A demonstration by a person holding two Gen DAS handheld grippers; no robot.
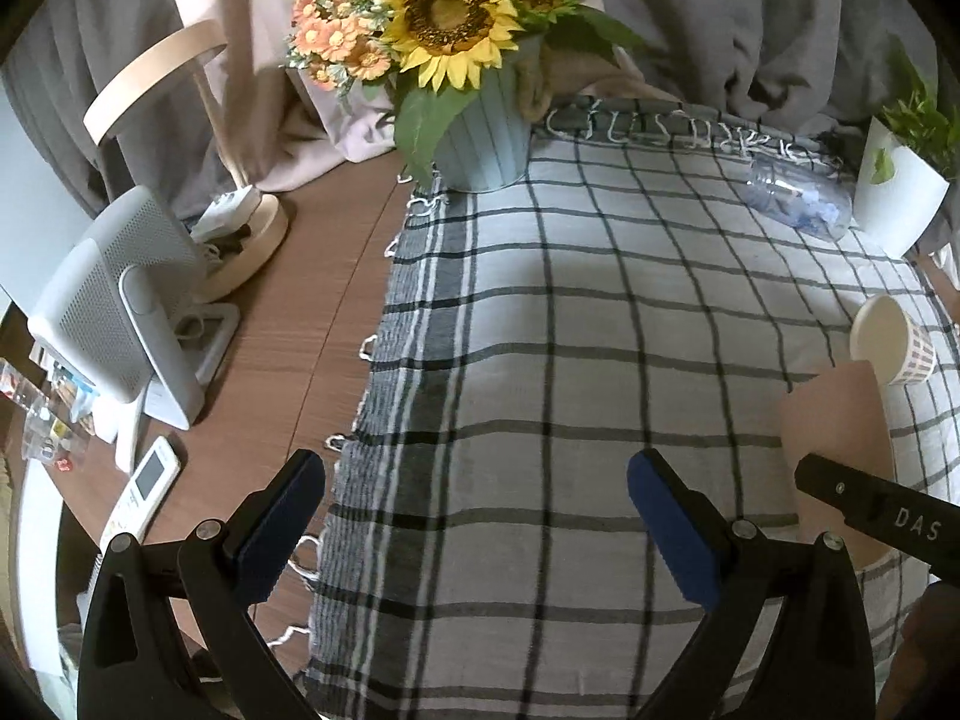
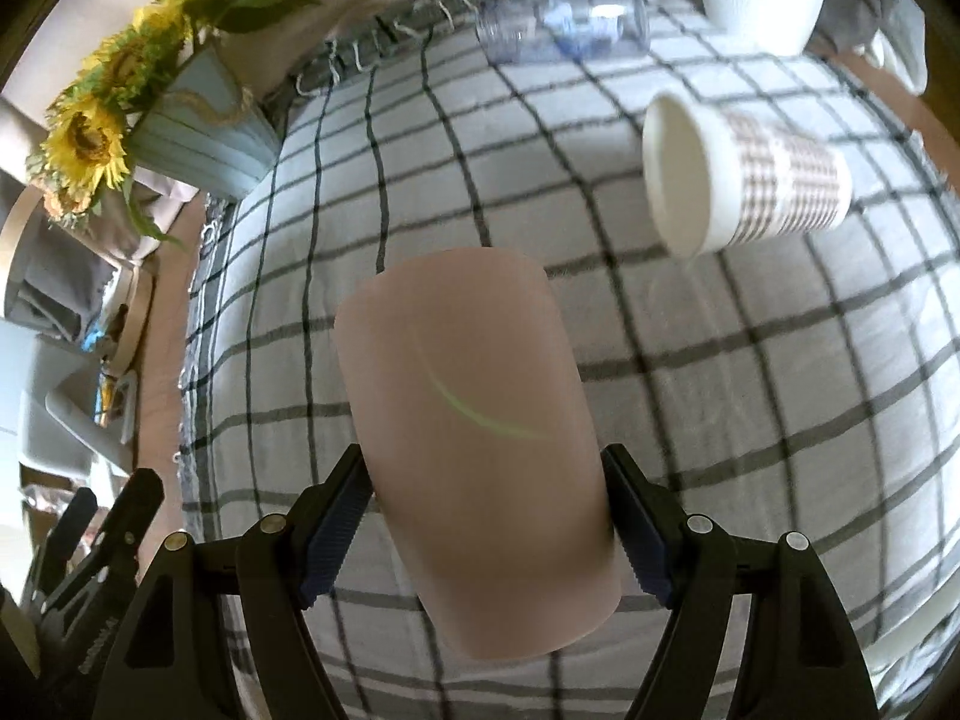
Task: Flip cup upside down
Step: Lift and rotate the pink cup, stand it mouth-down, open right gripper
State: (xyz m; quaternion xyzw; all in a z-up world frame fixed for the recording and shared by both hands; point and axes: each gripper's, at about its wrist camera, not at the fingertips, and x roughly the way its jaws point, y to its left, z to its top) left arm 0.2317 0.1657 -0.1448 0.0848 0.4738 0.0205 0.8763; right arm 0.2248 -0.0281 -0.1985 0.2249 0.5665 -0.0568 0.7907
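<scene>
The right hand-held gripper (image 2: 486, 516) is squeezing the pink cup (image 2: 474, 438) from both sides. Its two blue pads press on the cup's walls near the wider end. The cup is up in the air over the checked cloth (image 2: 750, 396) on the tabletop (image 1: 312, 324), tilted, with its narrow closed end pointing away.

The left hand-held gripper (image 1: 477, 516) is wide open and holds nothing. It hangs over the cloth near the cloth's edge.

A paper cup (image 2: 744, 174) lies on its side on the cloth, near the pink cup. Farther back lies a clear bottle (image 2: 564, 24). A blue pot of sunflowers (image 1: 474, 60) stands at the cloth's far corner.
</scene>
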